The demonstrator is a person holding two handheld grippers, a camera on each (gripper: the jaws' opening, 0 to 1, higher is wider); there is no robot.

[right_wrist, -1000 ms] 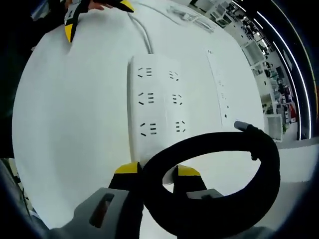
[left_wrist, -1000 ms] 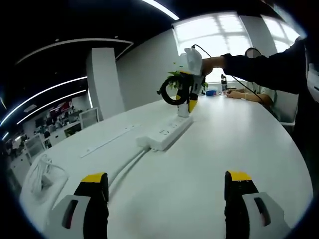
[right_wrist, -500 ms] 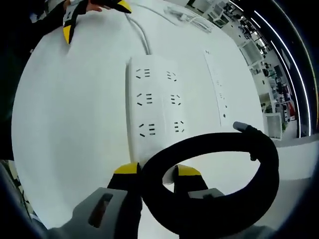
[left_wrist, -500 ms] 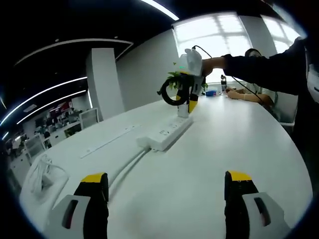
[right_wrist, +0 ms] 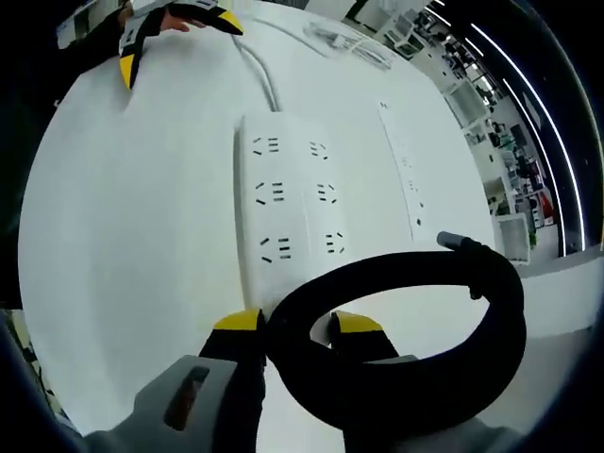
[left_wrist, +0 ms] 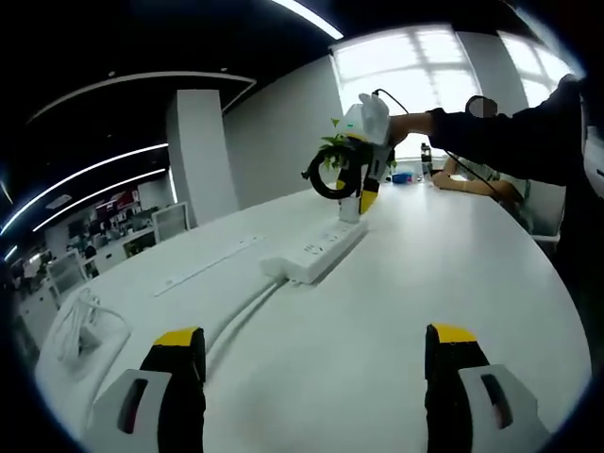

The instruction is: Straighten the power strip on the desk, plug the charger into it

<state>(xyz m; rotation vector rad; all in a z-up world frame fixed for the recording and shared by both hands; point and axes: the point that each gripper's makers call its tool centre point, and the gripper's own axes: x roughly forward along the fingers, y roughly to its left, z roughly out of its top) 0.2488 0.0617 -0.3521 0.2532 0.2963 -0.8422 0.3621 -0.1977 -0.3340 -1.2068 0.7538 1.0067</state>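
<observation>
Right tongs (right_wrist: 288,323) clamped on the charger's coiled black cable (right_wrist: 406,330), hovering just above the power strip (right_wrist: 283,212). Left tongs (left_wrist: 316,363) wide apart, low over the tabletop (left_wrist: 453,255), well short of the strip.

left view low along desk (left_wrist: 453,274), right view close above power strip (right_wrist: 283,203)

Left gripper view: dim room, strong backlight from windows (left_wrist: 429,71), blown out w/ glare; ceiling light strips (left_wrist: 85,179) bend at fisheye edges. White tabletop (left_wrist: 377,311) bright, soft shadows. Right gripper view: evenly lit, tabletop near overexposed, near black cable loop (right_wrist: 415,349) slightly soft, edges warped.
</observation>
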